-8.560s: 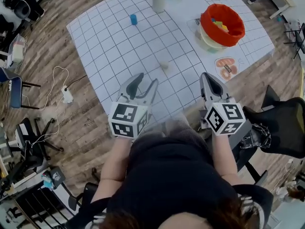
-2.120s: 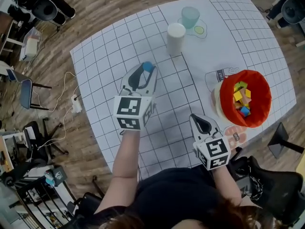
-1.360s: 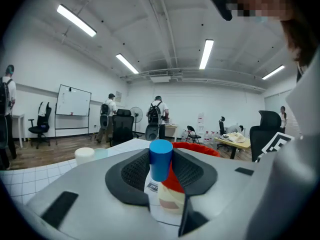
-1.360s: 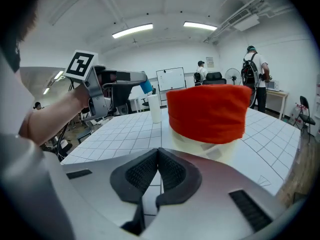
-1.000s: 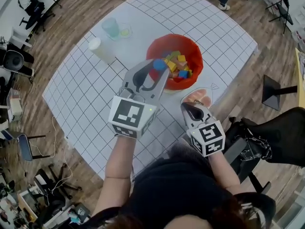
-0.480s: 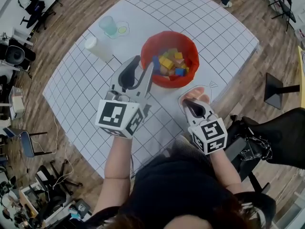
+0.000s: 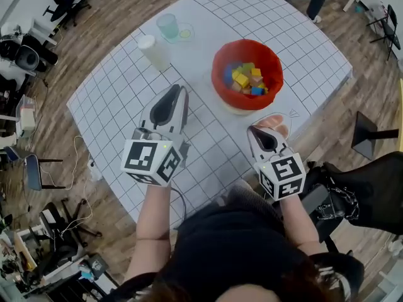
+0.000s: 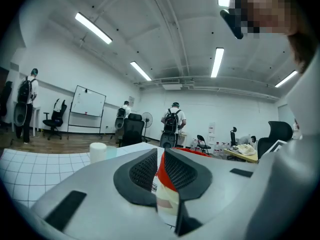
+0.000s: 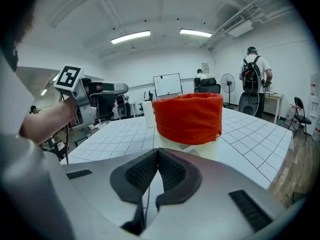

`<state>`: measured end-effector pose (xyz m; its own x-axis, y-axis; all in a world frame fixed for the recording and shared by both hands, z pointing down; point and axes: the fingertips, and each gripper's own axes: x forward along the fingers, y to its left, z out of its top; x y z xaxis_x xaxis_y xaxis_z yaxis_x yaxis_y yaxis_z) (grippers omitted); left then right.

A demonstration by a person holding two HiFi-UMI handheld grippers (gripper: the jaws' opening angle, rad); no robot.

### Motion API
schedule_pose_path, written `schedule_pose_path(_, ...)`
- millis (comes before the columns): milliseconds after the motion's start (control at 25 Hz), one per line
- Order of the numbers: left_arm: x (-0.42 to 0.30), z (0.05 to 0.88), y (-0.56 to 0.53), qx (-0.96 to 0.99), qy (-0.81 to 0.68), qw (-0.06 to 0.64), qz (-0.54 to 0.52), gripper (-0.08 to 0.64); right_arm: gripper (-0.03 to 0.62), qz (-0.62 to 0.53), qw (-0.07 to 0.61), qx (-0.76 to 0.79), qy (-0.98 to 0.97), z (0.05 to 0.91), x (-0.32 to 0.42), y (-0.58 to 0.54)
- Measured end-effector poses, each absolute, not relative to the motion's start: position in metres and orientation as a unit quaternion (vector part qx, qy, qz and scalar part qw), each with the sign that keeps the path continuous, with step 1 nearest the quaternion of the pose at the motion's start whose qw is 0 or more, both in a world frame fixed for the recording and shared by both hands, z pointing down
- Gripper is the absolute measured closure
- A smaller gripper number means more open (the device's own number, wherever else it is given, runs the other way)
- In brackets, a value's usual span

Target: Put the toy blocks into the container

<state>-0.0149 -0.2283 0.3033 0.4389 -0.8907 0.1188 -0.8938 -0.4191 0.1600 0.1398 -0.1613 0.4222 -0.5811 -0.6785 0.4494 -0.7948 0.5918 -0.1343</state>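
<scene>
Looking at the grid table (image 7: 119, 93), I see the red container (image 7: 274, 60) now holds the blue block (image 7: 228, 75) among the toy blocks (image 7: 245, 80). My left gripper (image 7: 177, 89) has backed away from it, its empty jaws closing, and my right gripper (image 7: 254, 130) is pressed together and empty. A white cup (image 7: 155, 51) stands far behind.

A white cup (image 7: 153, 50) stands near a pale green tumbler (image 7: 167, 26) on the gridded table (image 7: 107, 106)

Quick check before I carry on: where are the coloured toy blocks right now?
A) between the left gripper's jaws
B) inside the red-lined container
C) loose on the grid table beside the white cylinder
B: the coloured blocks lie piled inside the red-lined container, as the head view shows from above.
</scene>
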Motion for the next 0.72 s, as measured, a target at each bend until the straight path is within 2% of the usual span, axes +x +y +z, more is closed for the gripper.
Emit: schedule_pose_path(720,-0.166,0.337,-0.118,0.752,-0.643,0.138,0.036,0.529,0.577,0.102,0.179,0.370,-0.906,0.382,0.042,-0.148)
